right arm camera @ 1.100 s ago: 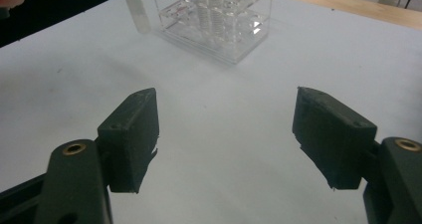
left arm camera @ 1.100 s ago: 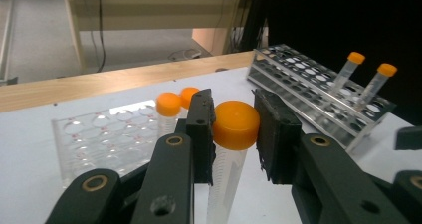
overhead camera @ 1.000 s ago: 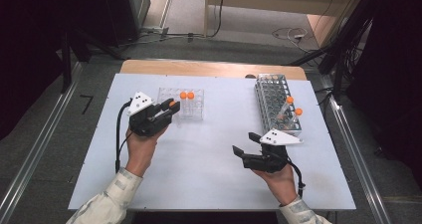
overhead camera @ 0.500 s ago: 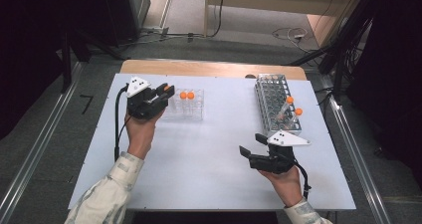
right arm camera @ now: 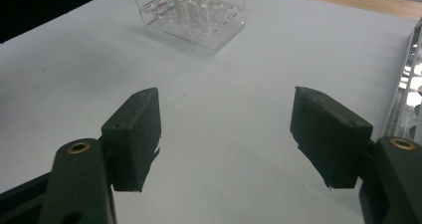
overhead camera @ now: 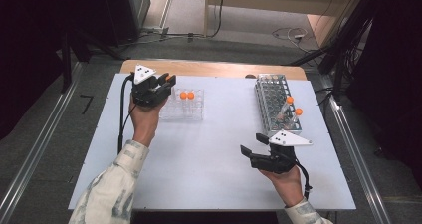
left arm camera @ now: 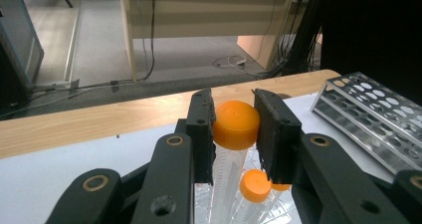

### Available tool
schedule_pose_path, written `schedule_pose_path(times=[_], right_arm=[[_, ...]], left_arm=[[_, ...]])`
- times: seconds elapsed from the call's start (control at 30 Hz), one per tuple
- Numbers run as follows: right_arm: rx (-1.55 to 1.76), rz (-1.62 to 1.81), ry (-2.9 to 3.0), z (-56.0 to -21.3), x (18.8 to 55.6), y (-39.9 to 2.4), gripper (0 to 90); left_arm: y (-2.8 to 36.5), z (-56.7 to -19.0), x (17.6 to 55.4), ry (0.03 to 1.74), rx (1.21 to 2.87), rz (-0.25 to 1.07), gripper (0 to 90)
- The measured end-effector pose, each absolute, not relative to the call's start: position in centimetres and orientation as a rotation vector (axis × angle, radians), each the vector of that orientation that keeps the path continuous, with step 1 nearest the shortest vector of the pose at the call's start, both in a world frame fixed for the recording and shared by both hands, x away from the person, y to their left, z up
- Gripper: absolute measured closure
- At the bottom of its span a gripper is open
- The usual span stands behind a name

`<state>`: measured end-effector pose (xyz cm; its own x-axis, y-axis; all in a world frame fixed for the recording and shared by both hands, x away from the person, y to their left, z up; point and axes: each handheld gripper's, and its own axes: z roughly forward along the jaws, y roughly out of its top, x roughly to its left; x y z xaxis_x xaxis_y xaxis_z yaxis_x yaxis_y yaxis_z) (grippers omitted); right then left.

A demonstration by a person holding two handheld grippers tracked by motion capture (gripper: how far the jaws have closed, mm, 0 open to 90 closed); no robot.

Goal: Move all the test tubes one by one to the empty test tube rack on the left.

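White tabletop (overhead camera: 209, 159) with a wooden far edge (overhead camera: 209, 67) sits on grey floor amid dark surroundings and cables. Left gripper (left arm camera: 234, 129) pinches an orange-capped tube (left arm camera: 235, 125) above the clear rack (overhead camera: 183, 104) at far left — right gripper (right arm camera: 226, 134) hangs spread and empty near the metal rack (overhead camera: 276, 102).

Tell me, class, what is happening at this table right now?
A person works with a gripper in each hand. The left gripper is shut on an orange-capped tube, held above the clear rack, where two more orange-capped tubes stand. The right gripper hangs open and empty over the white table, near the metal rack, which holds two more tubes.
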<state>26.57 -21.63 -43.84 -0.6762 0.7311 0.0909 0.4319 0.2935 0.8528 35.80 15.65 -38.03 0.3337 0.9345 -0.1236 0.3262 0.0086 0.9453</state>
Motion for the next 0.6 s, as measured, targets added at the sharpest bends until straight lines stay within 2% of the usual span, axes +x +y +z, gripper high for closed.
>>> schedule_pose_path(times=[0.6], right_arm=[[1.056,1.328,2.249,-43.8,26.5,-21.7,27.1]], left_arm=[[14.8,-39.2,36.8,1.201,1.565,0.730,70.3]])
